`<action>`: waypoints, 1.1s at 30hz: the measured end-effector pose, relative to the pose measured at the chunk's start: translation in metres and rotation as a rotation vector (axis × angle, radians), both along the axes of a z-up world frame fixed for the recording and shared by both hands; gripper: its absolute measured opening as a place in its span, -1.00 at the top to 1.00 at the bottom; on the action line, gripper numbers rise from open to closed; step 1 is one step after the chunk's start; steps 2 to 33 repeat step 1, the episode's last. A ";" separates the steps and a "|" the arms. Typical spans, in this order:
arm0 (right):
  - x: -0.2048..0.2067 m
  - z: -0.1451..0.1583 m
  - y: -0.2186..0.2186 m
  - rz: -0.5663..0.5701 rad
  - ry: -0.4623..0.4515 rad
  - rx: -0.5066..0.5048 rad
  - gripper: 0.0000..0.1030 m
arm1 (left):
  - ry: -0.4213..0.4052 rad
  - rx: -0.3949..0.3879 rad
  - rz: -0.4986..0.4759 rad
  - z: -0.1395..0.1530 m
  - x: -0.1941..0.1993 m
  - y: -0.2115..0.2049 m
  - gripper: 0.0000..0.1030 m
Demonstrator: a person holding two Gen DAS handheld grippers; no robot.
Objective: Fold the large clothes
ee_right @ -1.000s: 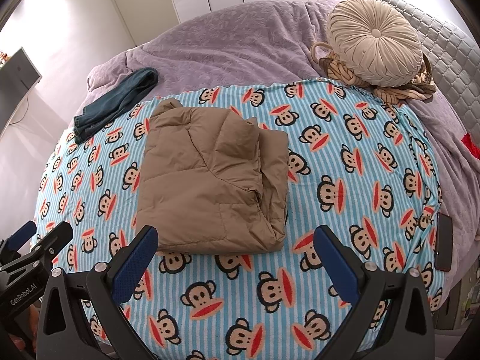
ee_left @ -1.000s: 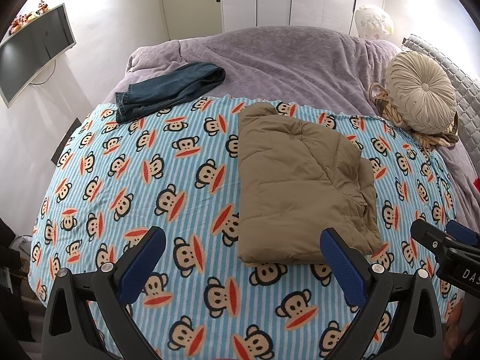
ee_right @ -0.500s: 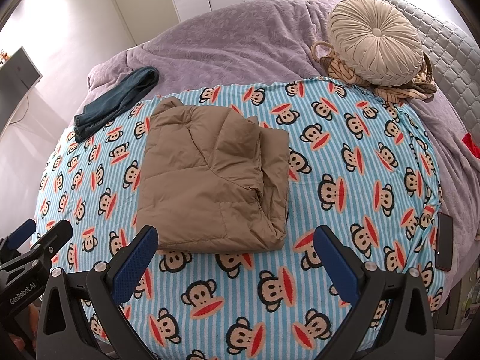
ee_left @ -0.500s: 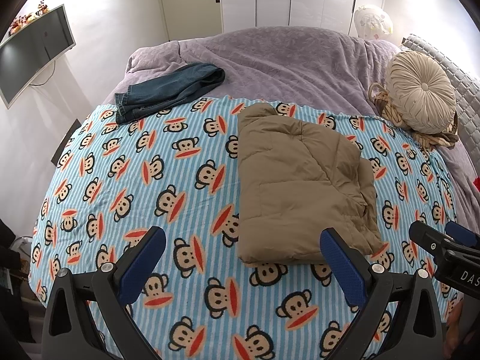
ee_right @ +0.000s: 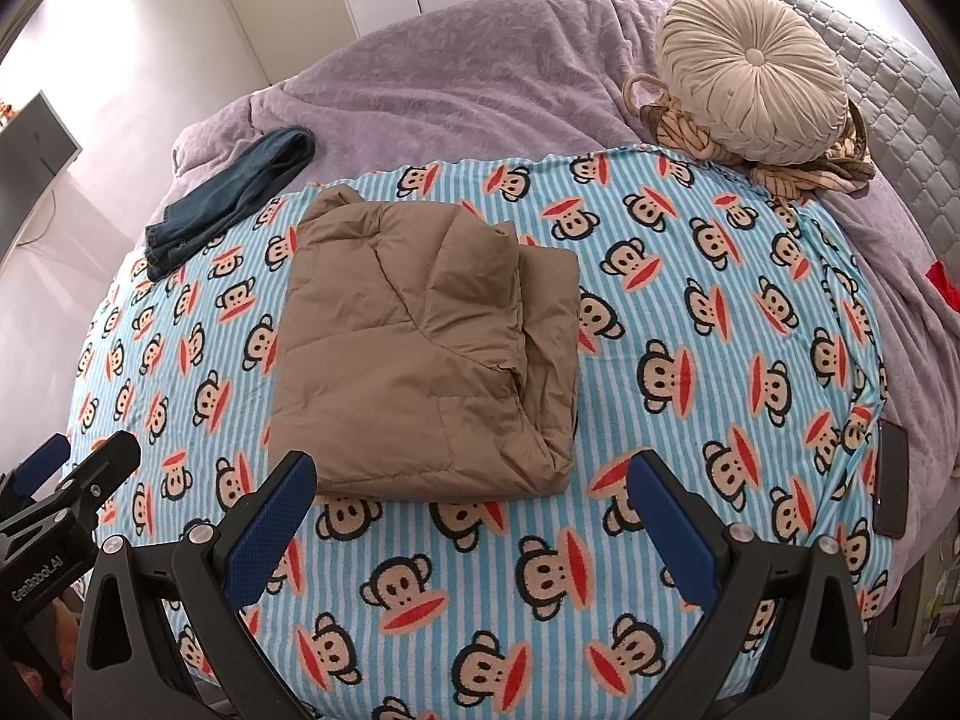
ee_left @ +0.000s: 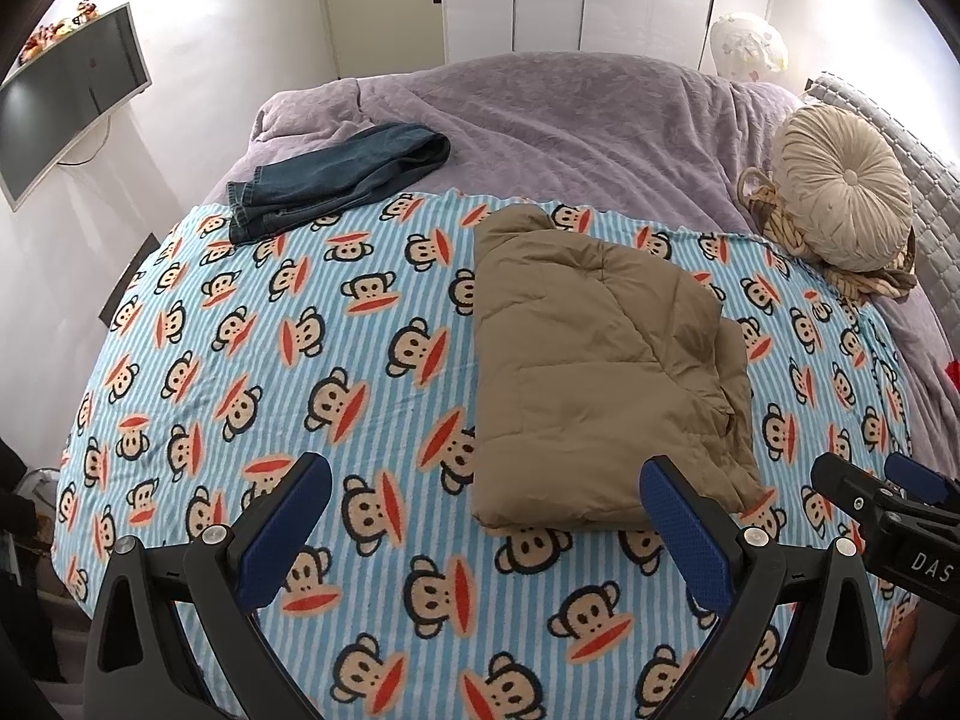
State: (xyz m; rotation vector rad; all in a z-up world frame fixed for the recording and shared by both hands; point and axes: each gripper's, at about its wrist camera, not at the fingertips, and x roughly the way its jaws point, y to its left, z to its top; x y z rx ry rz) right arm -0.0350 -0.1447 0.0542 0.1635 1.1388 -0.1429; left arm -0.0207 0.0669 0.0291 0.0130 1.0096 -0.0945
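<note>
A tan padded jacket (ee_left: 594,372) (ee_right: 420,348) lies folded into a thick rectangle on the blue striped monkey-print blanket (ee_left: 270,360) (ee_right: 720,360). My left gripper (ee_left: 480,522) hovers near the blanket's front edge, open and empty, its right finger just in front of the jacket's near edge. Over the same front edge my right gripper (ee_right: 468,510) stands open with nothing held, the jacket's near edge just beyond its left finger. Each gripper shows at the side of the other's view.
Folded blue jeans (ee_left: 336,180) (ee_right: 234,198) lie at the far left where the blanket meets the purple bedspread (ee_left: 570,120). A round beige cushion (ee_left: 840,198) (ee_right: 750,78) sits on a basket at the far right. A dark phone (ee_right: 891,480) rests at the right edge.
</note>
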 end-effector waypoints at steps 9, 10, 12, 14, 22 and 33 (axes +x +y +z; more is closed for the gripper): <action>0.000 0.000 0.000 0.000 0.000 0.001 -1.00 | 0.002 0.000 0.000 0.000 -0.001 -0.001 -1.00; 0.000 0.000 0.000 0.000 0.000 0.001 -1.00 | 0.002 0.000 0.000 0.000 -0.001 -0.001 -1.00; 0.000 0.000 0.000 0.000 0.000 0.001 -1.00 | 0.002 0.000 0.000 0.000 -0.001 -0.001 -1.00; 0.000 0.000 0.000 0.000 0.000 0.001 -1.00 | 0.002 0.000 0.000 0.000 -0.001 -0.001 -1.00; 0.000 0.000 0.000 0.000 0.000 0.001 -1.00 | 0.002 0.000 0.000 0.000 -0.001 -0.001 -1.00; 0.000 0.000 0.000 0.000 0.000 0.001 -1.00 | 0.002 0.000 0.000 0.000 -0.001 -0.001 -1.00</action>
